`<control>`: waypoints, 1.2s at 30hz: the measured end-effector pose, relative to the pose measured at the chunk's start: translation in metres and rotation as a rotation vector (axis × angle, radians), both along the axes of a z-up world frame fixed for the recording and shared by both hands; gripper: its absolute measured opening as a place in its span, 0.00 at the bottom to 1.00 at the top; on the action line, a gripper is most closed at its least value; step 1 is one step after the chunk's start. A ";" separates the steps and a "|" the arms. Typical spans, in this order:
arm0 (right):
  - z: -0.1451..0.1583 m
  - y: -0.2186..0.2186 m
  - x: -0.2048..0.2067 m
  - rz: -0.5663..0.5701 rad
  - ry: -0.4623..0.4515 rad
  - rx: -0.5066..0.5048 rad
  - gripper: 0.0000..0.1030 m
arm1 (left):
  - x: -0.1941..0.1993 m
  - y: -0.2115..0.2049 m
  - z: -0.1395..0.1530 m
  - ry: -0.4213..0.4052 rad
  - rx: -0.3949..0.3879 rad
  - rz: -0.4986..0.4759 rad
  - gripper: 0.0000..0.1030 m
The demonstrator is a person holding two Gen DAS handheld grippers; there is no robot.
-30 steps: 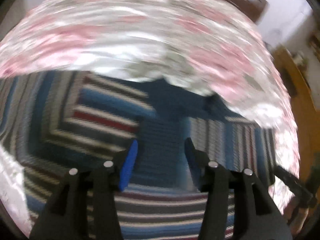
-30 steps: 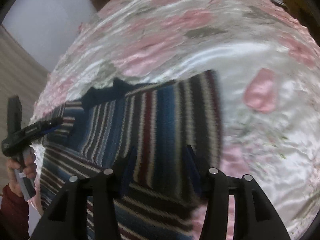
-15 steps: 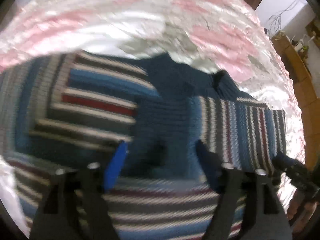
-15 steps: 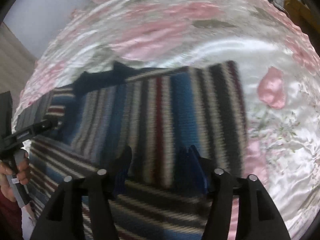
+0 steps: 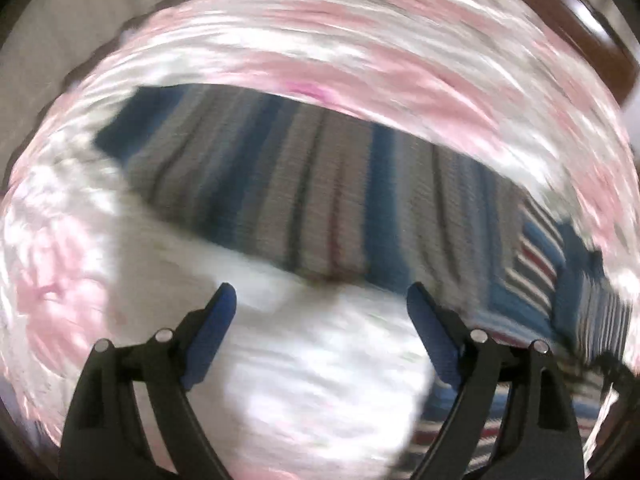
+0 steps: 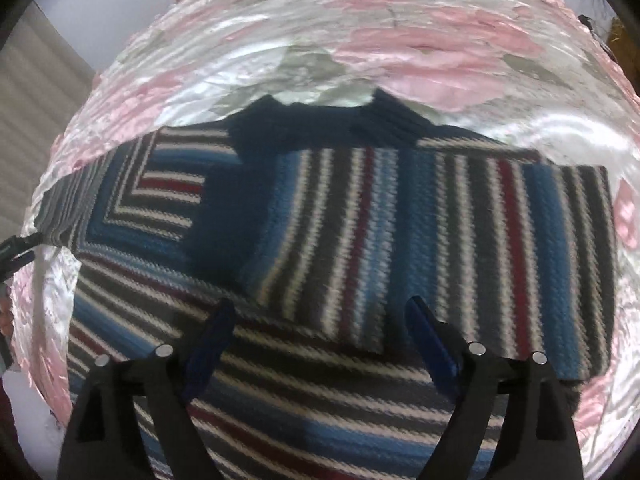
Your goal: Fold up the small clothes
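The blue, grey and red striped knitted sweater (image 6: 400, 240) lay directly under the empty, spread right gripper (image 6: 320, 334); the left gripper (image 5: 320, 320), also spread, hung beside its sleeve.

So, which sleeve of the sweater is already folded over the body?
The right sleeve lies across the striped sweater; the left sleeve is stretched out on the bedspread.

Striped knit sweater (image 6: 360, 240), blue, grey, white and maroon, lying flat; navy collar at 12 o'clock, one sleeve folded across the body toward 3 o'clock.
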State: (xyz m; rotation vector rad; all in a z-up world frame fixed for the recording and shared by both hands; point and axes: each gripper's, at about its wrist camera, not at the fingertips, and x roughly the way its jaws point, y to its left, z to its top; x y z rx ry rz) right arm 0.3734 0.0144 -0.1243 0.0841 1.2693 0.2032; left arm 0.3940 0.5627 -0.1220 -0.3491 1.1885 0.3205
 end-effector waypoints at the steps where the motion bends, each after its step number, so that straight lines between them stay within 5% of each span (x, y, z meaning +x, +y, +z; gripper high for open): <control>1: -0.002 0.003 0.002 0.001 0.003 -0.010 0.85 | -0.001 0.017 0.001 -0.001 0.000 0.030 0.84; 7: -0.007 -0.001 0.005 -0.017 0.010 -0.050 0.85 | 0.008 0.099 -0.011 -0.032 -0.074 0.176 0.78; 14: -0.011 -0.014 0.004 -0.035 0.016 -0.059 0.85 | 0.028 0.110 -0.021 -0.078 -0.132 0.189 0.68; 17: -0.013 -0.017 0.003 -0.042 0.017 -0.040 0.85 | 0.034 0.104 -0.025 -0.073 -0.105 0.180 0.44; 19: -0.012 -0.019 0.000 -0.040 0.017 -0.026 0.85 | 0.037 0.100 -0.028 -0.053 -0.093 0.176 0.18; 21: -0.011 -0.020 -0.003 -0.034 0.011 -0.011 0.85 | 0.037 0.099 -0.026 -0.072 -0.109 0.190 0.13; 29: -0.003 -0.042 -0.016 -0.044 -0.011 0.009 0.85 | 0.031 0.056 0.022 -0.267 -0.082 0.104 0.11; 36: 0.004 -0.067 -0.026 -0.069 -0.022 0.002 0.85 | 0.025 -0.031 0.062 -0.388 -0.121 -0.100 0.11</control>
